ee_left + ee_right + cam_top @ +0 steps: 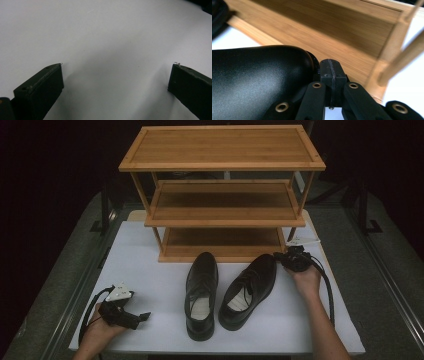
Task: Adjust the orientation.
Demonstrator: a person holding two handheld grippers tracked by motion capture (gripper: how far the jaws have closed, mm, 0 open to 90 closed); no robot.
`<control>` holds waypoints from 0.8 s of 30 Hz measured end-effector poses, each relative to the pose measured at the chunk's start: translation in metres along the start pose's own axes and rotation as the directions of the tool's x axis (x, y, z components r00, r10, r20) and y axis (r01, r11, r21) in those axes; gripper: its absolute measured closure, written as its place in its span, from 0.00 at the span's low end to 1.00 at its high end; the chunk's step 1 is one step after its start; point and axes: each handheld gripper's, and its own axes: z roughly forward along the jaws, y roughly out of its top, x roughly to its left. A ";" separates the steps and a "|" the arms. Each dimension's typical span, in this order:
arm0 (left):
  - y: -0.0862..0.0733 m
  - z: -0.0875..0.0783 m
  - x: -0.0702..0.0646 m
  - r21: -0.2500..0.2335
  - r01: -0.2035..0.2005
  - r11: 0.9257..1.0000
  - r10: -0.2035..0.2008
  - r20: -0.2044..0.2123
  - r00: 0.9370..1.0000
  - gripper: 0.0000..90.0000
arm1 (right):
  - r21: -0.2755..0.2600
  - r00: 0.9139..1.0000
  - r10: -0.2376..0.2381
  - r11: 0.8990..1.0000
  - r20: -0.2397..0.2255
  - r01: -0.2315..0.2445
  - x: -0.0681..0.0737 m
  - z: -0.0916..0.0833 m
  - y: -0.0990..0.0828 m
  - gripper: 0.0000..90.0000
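White table (150, 245) with bamboo rack (222, 195) at back; left gripper (131, 316) rests at the near-left edge, jaws wide apart and empty, its own view confirming bare tabletop between them. Two black shoes: left shoe (201, 292) mid-table, right shoe (249, 290) beside it. Right gripper (283, 256) sits at that shoe's toe, and its own view shows the jaws pressed together, holding nothing.

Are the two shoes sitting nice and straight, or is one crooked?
One is crooked. The left shoe points straight at the wooden rack, but the right shoe slants, its toe swung out toward the right gripper, whose shut jaws sit against that toe.

Rack (352, 32) blurred, cut off at frame top; right shoe (257, 82) cut off left.
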 end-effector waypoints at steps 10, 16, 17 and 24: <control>0.000 0.000 0.000 0.000 -0.002 1.000 0.002 -0.001 1.000 0.00 | -0.003 0.998 -0.040 0.999 -0.046 0.040 0.019 0.008 0.004 1.00; 0.000 0.000 0.000 0.000 0.001 1.000 -0.001 0.001 1.000 0.00 | 0.009 0.999 -0.011 1.000 -0.040 0.011 0.018 -0.001 0.002 1.00; 0.000 0.000 0.000 0.001 0.000 1.000 0.000 0.001 1.000 0.00 | 0.007 0.999 -0.012 1.000 -0.039 0.012 0.018 -0.005 0.000 1.00; 0.000 0.000 0.000 0.003 -0.003 1.000 0.003 0.001 1.000 0.00 | 0.006 0.997 -0.020 1.000 -0.070 0.020 0.033 -0.040 -0.018 1.00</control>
